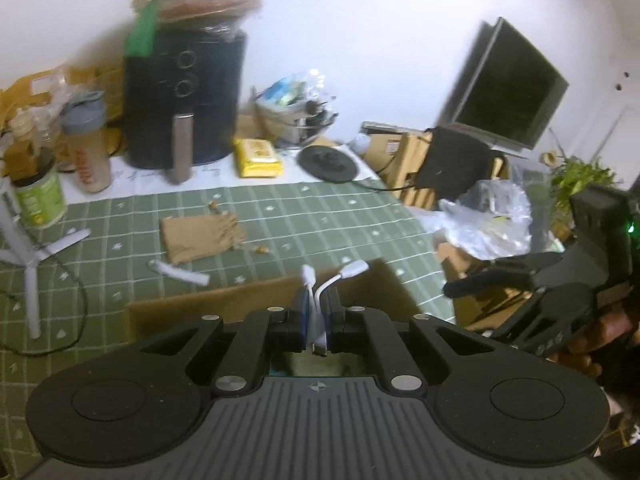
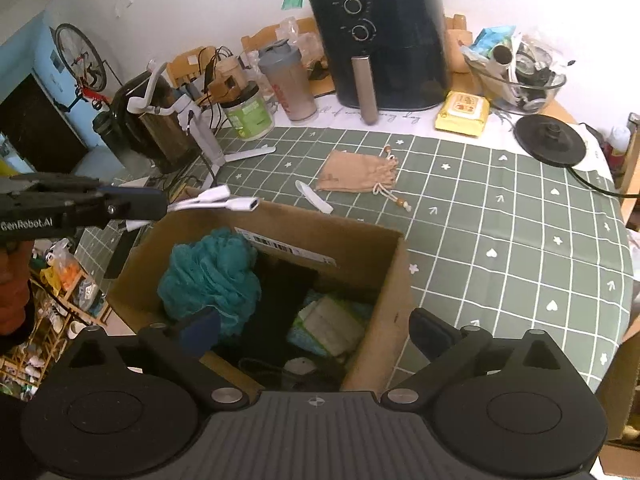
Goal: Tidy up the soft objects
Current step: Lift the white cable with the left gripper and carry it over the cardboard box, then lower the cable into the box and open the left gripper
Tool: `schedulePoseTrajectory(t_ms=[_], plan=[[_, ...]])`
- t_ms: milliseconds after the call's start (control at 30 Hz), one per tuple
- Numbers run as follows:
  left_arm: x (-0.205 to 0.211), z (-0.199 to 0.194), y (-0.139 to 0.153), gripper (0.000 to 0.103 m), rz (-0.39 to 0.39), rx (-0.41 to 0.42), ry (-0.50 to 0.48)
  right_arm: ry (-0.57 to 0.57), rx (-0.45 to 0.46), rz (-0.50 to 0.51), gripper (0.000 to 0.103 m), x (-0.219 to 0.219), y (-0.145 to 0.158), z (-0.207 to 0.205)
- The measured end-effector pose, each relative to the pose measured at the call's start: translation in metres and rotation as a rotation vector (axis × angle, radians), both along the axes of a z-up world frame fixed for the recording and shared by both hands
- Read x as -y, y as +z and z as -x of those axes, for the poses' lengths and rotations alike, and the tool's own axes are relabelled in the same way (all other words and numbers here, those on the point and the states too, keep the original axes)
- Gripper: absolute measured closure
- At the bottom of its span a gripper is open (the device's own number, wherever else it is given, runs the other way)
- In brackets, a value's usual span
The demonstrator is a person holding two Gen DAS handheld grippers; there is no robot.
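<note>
Pinched between the nearly closed fingers of the left gripper [image 1: 318, 320]: a short white splitter cable with two plugs [image 1: 332, 276], hanging over the far rim of the open brown cardboard box [image 2: 384, 280]. Spread wide over that box, holding nothing: the fingers of the right gripper [image 2: 316, 332]. Inside the box: a teal mesh bath sponge [image 2: 208, 272], folded pale green cloths [image 2: 332, 320]. Beyond, flat on the green checked surface [image 2: 500, 208]: a tan drawstring pouch [image 2: 356, 172], a small white spoon [image 2: 314, 196]. Against the wall: a black air fryer [image 2: 384, 40].
</note>
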State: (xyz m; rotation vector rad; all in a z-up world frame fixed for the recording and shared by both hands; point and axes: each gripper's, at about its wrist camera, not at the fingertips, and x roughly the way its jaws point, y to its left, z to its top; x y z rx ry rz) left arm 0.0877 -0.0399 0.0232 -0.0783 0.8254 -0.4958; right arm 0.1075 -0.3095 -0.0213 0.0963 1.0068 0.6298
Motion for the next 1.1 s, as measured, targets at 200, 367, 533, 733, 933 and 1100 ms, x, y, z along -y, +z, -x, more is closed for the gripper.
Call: schedulePoseTrajectory(t_ms=[200, 367, 533, 733, 933, 1100], plan=[[0.023, -0.001, -0.005, 0.055, -0.038, -0.011, -0.039, -0.036, -0.009, -0.005, 0.003, 0.009, -0.003, 0.005], [0.025, 0.000, -0.011, 0.055, -0.091, -0.045, -0.046, -0.053, -0.008, -0.015, 0.002, 0.015, -0.004, 0.009], [0.018, -0.001, -0.014, 0.055, -0.126, -0.056, -0.030, -0.070, -0.004, -0.017, 0.000, 0.016, -0.006, 0.008], [0.011, -0.002, -0.015, 0.055, -0.144, -0.071, -0.012, -0.085, 0.006, -0.013, 0.000, 0.017, -0.007, 0.005], [0.008, -0.004, -0.017, 0.055, -0.155, -0.080, 0.004, -0.087, 0.010, -0.005, 0.000, 0.014, -0.007, 0.001], [0.003, -0.007, -0.017, 0.055, -0.150, -0.078, 0.015, -0.086, 0.012, -0.007, 0.000, 0.012, -0.006, -0.003]])
